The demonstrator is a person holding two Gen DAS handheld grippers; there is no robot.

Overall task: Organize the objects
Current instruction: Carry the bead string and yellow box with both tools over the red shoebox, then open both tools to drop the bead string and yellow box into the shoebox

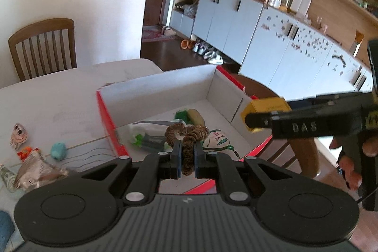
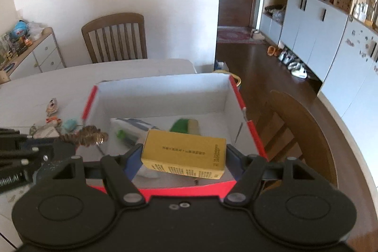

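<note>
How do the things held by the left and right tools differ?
The left tool pinches a brown, ruffled scrunchie with jaws nearly together; the right tool spans a yellow, flat-sided carton with jaws wide apart. Both hang over the red box.
</note>
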